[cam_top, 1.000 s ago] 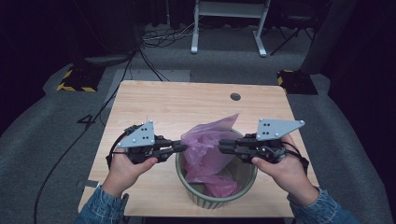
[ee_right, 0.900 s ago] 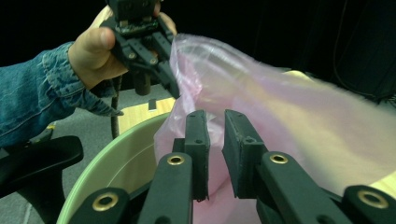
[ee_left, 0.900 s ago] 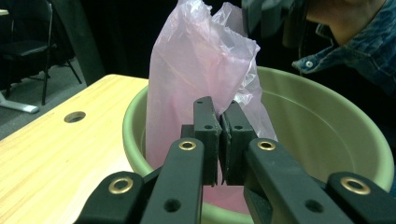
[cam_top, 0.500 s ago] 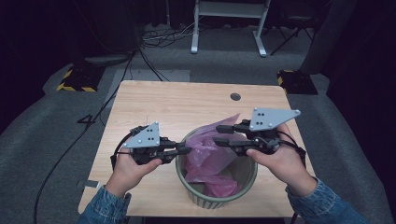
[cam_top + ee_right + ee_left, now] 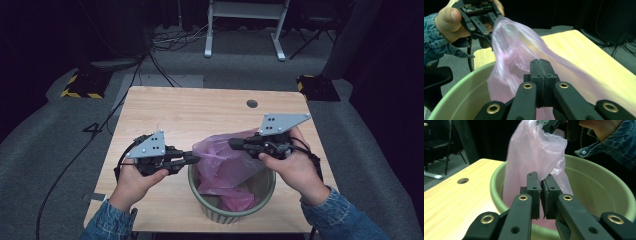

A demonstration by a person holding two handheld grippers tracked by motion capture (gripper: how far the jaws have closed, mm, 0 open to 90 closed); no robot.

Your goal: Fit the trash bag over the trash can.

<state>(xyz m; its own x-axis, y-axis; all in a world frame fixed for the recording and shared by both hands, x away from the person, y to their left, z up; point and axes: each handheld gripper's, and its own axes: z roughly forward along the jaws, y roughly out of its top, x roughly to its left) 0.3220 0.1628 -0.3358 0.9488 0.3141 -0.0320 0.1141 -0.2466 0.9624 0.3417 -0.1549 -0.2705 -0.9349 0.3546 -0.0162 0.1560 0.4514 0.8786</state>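
A pale green round bin [image 5: 220, 215] stands near the front edge of the wooden table [image 5: 190, 115]. A thin pink plastic bag [image 5: 225, 160] hangs in it, its upper edge stretched between both grippers. My left gripper [image 5: 196, 159] is shut on the bag's left edge at the bin's left rim. In the left gripper view its jaws [image 5: 540, 185] are closed in front of the bag [image 5: 529, 152] and bin [image 5: 594, 185]. My right gripper [image 5: 232, 143] is shut on the bag's far right edge, above the bin. In the right gripper view, its closed jaws [image 5: 541, 67] pinch the bag [image 5: 509, 45], which runs to the left gripper [image 5: 489, 30].
A round cable hole [image 5: 252, 103] sits in the table's far right part. Bare wood lies behind and left of the bin. On the floor beyond are cables, a white frame [image 5: 245, 25] and a yellow-black striped base [image 5: 82, 85].
My right gripper has lifted and moved away from the person, pulling the bag's edge up and out. The left gripper has stayed at the bin's left rim.
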